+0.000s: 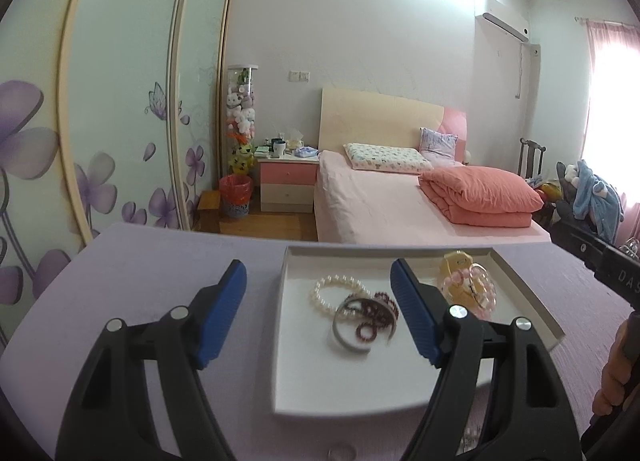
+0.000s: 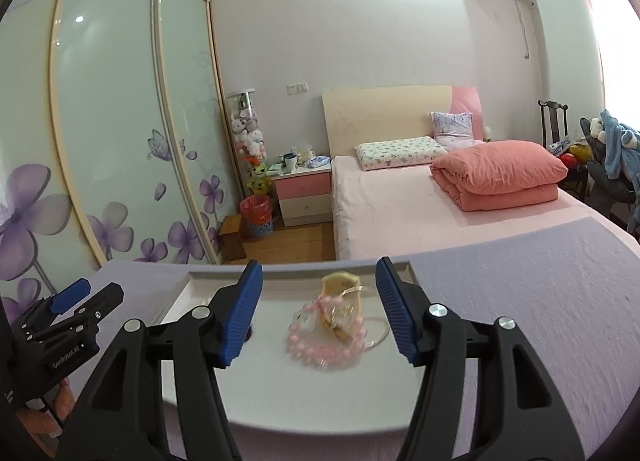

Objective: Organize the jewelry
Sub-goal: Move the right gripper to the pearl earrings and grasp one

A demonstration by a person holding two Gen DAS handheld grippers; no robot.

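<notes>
Both claws, left claw and right claw, stand released and empty; white pearl bracelet and pink bead bracelet lie ahead in the shallow white tray, unsorted.

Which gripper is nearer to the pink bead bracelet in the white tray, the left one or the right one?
Right. The right gripper frames the pink bead bracelet between its open fingers; the left gripper sits further left, over the pearl bracelet.

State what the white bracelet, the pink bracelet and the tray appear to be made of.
White bracelet: pearl-like beads, glossy; real or imitation, unclear. Pink bracelet: translucent glass or plastic beads, shiny. Tray: probably white card, matte with thin folded walls.
</notes>
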